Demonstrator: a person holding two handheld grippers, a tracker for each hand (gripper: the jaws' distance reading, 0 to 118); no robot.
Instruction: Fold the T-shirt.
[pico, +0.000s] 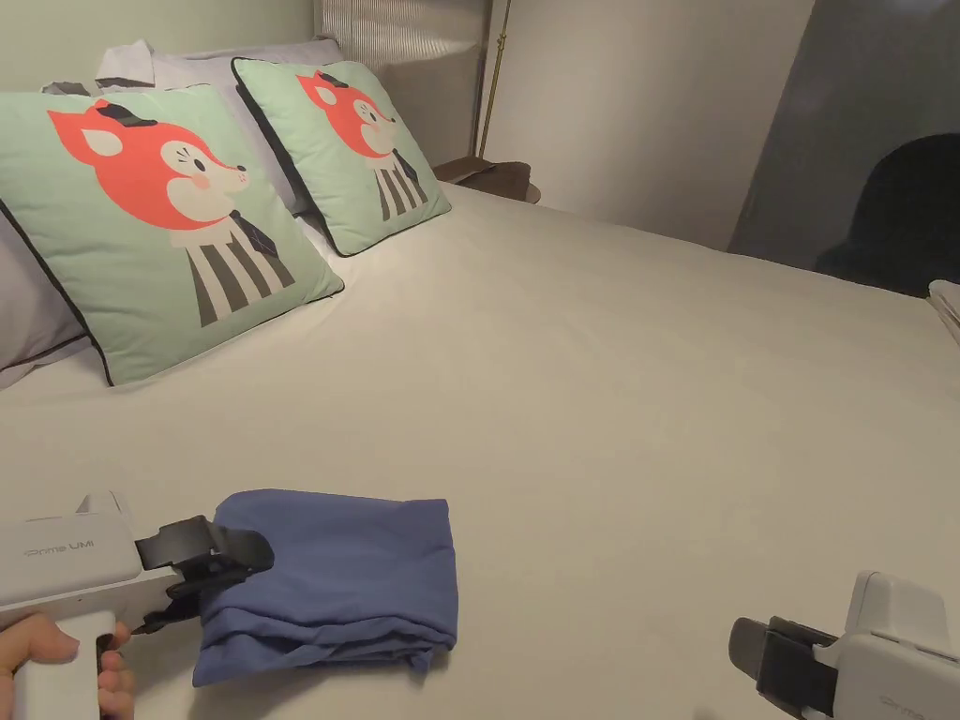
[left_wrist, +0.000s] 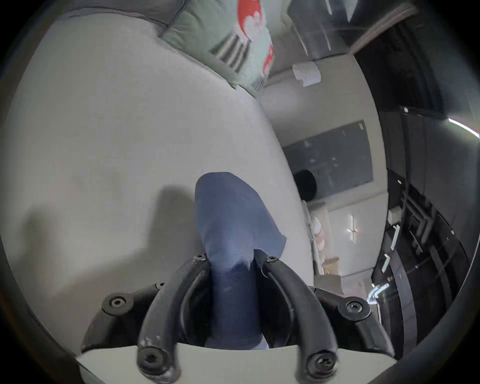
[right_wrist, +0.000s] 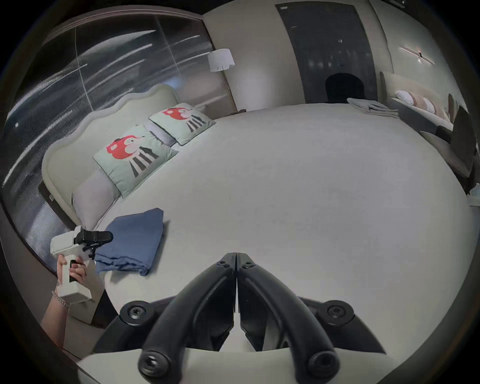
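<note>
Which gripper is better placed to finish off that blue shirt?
Probably the left gripper: its jaws already clamp the folded shirt at its edge. The right gripper is shut on nothing, apart from the shirt, over bare bed.

A bedroom: wide bed (pico: 609, 375), fox cushions (pico: 159, 225), floor lamp (right_wrist: 220, 60).

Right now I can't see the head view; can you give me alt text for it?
A folded blue T-shirt lies near the front edge of a pale bed, with the left gripper clamped on its left edge. The right gripper sits at lower right, apart from the shirt. Two fox-print cushions lean at the head of the bed.
</note>
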